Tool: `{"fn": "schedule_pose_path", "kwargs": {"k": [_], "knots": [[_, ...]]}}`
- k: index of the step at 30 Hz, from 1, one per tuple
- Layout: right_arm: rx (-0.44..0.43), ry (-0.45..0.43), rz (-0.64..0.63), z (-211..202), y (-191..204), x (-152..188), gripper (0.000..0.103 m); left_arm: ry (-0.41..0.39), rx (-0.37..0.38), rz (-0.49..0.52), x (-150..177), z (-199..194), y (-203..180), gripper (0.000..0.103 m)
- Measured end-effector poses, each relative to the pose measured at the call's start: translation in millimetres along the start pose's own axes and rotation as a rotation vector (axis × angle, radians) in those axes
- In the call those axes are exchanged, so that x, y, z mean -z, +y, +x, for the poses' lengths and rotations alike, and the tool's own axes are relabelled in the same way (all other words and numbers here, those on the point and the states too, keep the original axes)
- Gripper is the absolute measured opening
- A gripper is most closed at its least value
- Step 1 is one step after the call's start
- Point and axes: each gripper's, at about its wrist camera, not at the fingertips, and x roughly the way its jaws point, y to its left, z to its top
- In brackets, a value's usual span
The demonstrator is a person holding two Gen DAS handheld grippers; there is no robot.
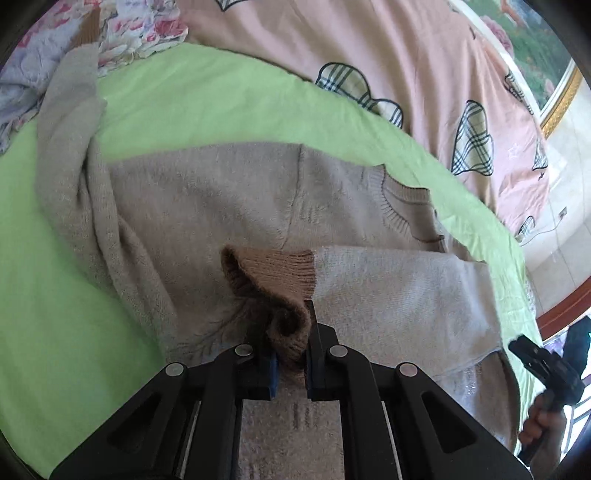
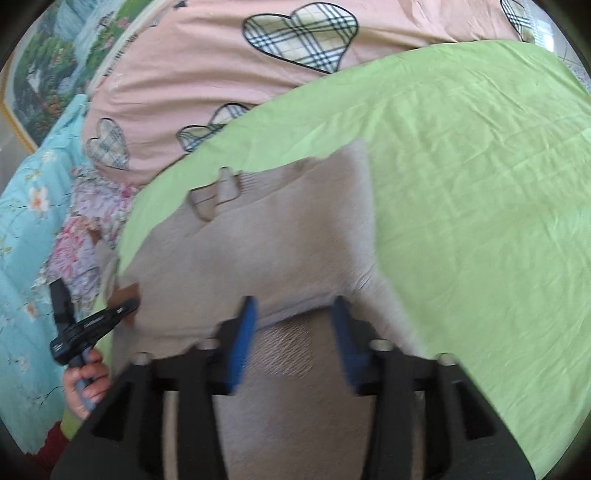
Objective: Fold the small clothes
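Note:
A beige knit sweater [image 1: 221, 192] lies spread on a green sheet [image 1: 55, 295]. One sleeve [image 1: 399, 280] is folded across its body, and its brown ribbed cuff [image 1: 273, 269] is pinched in my left gripper [image 1: 291, 343], which is shut on it. The other sleeve [image 1: 66, 147] stretches away at the far left. In the right wrist view my right gripper [image 2: 294, 306] stands open just over the sweater [image 2: 258, 240], its blue pads [image 2: 243, 339] apart with only flat knit fabric below them. That view is blurred. The left gripper [image 2: 92, 325] shows at the sweater's left edge, held by a hand [image 2: 86, 384].
A pink duvet with plaid hearts [image 1: 369, 44] bounds the far side of the sheet. Floral cloth [image 1: 129, 26] lies at the back left, and a blue flowered quilt [image 2: 26, 240] lies beside the bed. Bare green sheet [image 2: 480, 184] spreads to the sweater's right.

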Motion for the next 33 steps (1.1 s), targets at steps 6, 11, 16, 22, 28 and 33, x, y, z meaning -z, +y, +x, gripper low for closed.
{"fn": "schedule_pose_path", "kwargs": {"k": [6,11,16,22,28,33], "knots": [[0.077,0.026,-0.003,42.6,-19.6,-42.0,0.053,-0.005,-0.008,-0.015,1.4,1.8,-2.5,0.009],[0.048,0.110,0.007,79.1,-28.4,-55.0,0.037,0.013,-0.026,-0.005,7.0,2.9,-1.1,0.008],[0.110,0.011,-0.029,47.4,-32.4,-65.8,0.008,0.015,0.043,0.020,3.9,1.8,-21.7,0.009],[0.194,0.029,-0.075,54.7,-37.7,-61.4,0.008,0.060,-0.011,0.034,10.6,21.1,-25.0,0.009],[0.219,0.027,-0.069,58.4,-36.3,-56.8,0.012,0.075,0.021,0.022,12.0,6.0,-12.7,0.016],[0.203,-0.035,-0.052,25.0,-21.4,-44.5,0.037,0.073,0.022,0.033,14.4,-13.3,-6.8,0.017]]}}
